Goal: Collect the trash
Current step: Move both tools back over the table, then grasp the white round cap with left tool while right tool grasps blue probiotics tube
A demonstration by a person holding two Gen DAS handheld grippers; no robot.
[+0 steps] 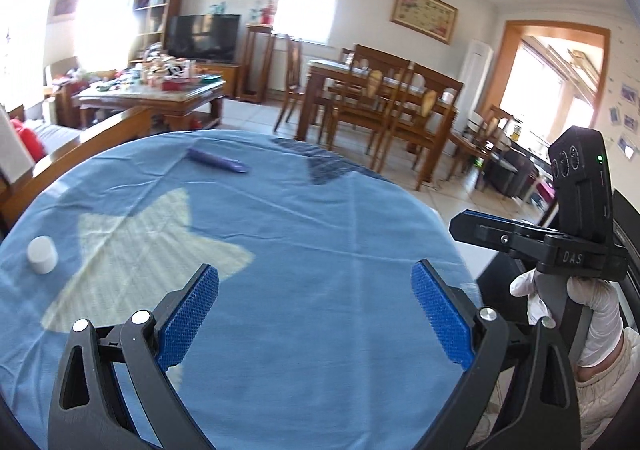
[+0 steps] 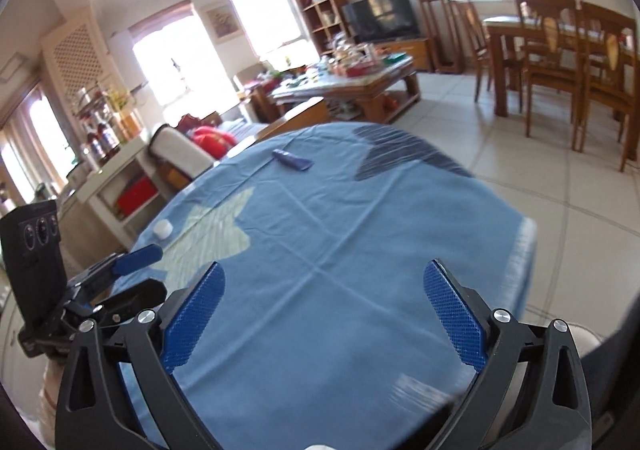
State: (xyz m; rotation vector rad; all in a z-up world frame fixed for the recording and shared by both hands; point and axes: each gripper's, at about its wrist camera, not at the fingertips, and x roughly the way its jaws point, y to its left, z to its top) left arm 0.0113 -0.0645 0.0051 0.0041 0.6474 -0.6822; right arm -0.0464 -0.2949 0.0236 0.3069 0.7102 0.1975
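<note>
While both grippers hang empty over blue tablecloth (image 1: 320, 234), collection sits between pickups, by the look of it. Left gripper (image 1: 315, 314): jaws wide apart, nothing between. Right gripper (image 2: 324, 314): jaws spread wide, nothing between; gloved hand (image 1: 592, 314) on its handle at lower right of left view. Trash left: white cap (image 1: 42, 254) at left edge, upright; purple wrapper (image 1: 218, 163) upper centre, well apart. Next move probably calls for reach toward cap, jaws straddling before closing.

A home living room: television (image 1: 204, 37), dining table (image 1: 384, 89), bookshelf (image 1: 158, 7).
</note>
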